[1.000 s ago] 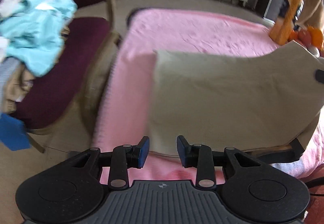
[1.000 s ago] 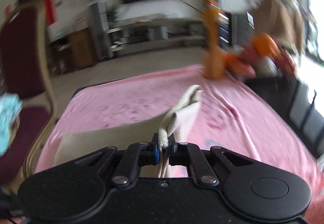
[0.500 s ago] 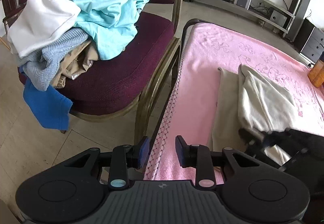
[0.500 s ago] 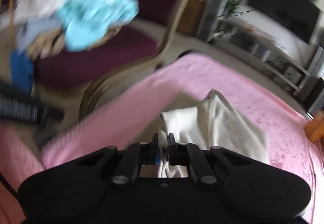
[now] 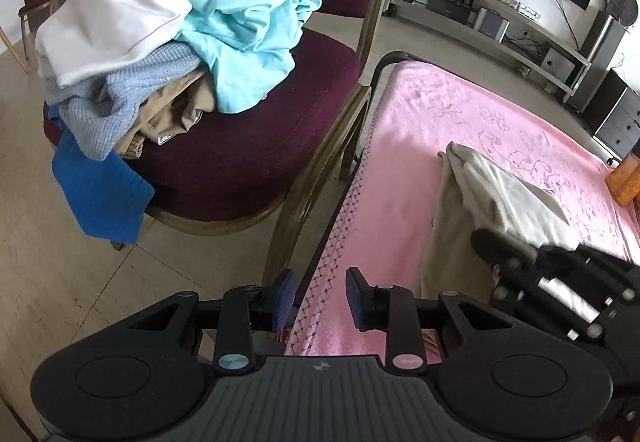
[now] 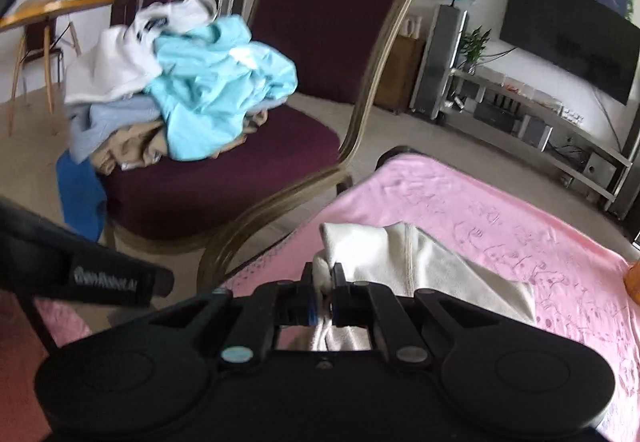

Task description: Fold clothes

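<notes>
The right tool (image 6: pixel 325 292) pinches a bunched edge of the cream garment (image 6: pixel 432 266), which lies half-folded on the pink blanket (image 6: pixel 560 242). Lay that edge flat and square before letting go. The left tool (image 5: pixel 319 296) hangs spread and empty.

Left gripper (image 5: pixel 319 298): angled downward, blue-padded fingers (image 5: pixel 285 296) parted with nothing between them.

Right gripper (image 6: pixel 323 292): tilted downward, jaws closed tight, pinching a bunch of cream fabric (image 6: pixel 404 262) between the pads. In the left wrist view its black body sits at four o'clock; in the right wrist view the left gripper's body lies at nine o'clock.
</notes>
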`<state>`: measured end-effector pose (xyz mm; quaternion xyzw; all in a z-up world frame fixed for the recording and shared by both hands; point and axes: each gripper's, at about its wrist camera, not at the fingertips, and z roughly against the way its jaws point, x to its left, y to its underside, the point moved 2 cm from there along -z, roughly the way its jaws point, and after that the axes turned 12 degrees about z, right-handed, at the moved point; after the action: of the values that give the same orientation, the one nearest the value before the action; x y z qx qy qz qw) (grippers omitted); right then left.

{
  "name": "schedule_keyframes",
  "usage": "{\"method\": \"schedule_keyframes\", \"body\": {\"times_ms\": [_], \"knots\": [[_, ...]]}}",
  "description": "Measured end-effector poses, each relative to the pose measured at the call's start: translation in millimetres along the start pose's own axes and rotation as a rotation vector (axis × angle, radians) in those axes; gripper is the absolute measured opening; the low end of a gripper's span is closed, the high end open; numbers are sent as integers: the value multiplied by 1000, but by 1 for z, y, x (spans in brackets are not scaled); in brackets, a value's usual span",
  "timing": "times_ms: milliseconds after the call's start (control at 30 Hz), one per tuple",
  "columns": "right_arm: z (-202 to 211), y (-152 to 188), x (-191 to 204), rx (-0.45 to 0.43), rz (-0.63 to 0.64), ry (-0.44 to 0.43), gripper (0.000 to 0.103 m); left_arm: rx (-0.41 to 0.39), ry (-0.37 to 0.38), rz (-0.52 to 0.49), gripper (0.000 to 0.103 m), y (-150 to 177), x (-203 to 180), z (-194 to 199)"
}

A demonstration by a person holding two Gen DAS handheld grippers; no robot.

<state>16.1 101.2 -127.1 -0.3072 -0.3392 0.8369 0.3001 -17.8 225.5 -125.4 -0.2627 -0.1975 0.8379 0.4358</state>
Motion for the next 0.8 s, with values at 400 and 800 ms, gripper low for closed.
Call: {"method": "schedule_keyframes", "body": {"times_ms": [400, 800], "knots": [[0, 31, -10, 91, -20, -319, 15, 18, -22, 29, 28, -2, 3, -3], [68, 100, -117, 166, -554, -152, 11, 71, 55, -236, 17, 14, -73, -18]]}}
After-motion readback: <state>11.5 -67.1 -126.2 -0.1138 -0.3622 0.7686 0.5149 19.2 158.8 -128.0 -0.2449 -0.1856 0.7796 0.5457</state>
